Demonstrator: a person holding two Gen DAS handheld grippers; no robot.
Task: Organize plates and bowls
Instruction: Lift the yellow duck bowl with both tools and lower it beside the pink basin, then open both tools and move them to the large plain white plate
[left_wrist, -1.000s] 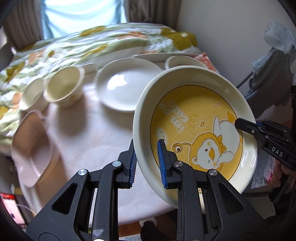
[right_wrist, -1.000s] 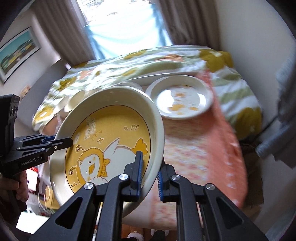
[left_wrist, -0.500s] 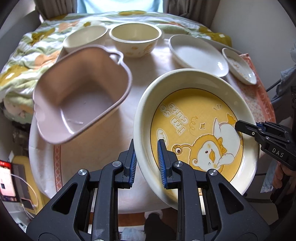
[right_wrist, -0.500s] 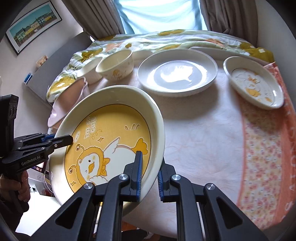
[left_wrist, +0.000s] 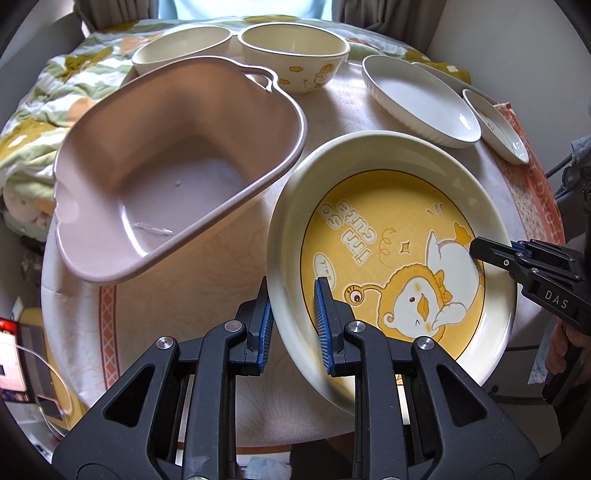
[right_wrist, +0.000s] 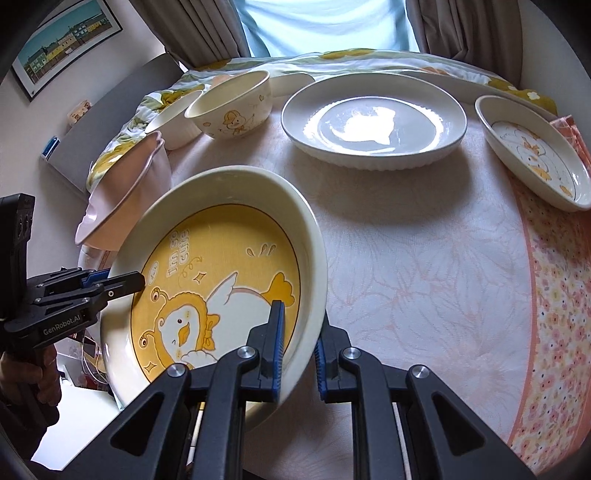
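Left wrist view: the pink plastic basin (left_wrist: 177, 177) sits tilted on the round table (left_wrist: 229, 236), holding nothing but a thin bit of clear wire or film on its floor. Just right of it the yellow duck plate (left_wrist: 391, 254) is lifted off the table, tilted, glossy ceramic with a cream rim. The left gripper (left_wrist: 293, 325) pinches its near rim between blue ribbed pads; the right gripper (left_wrist: 491, 254) clamps the opposite rim. Behind stand two cream bowls (left_wrist: 291, 55), both with nothing inside.

Right wrist view: the right gripper (right_wrist: 297, 347) is clenched on the duck plate's (right_wrist: 218, 291) rim, the printed duck's head toward the camera. Beyond lie a white fluted plate (right_wrist: 373, 122) and a small duck dish (right_wrist: 532, 151), both bare, on a floral tablecloth (right_wrist: 424, 280).
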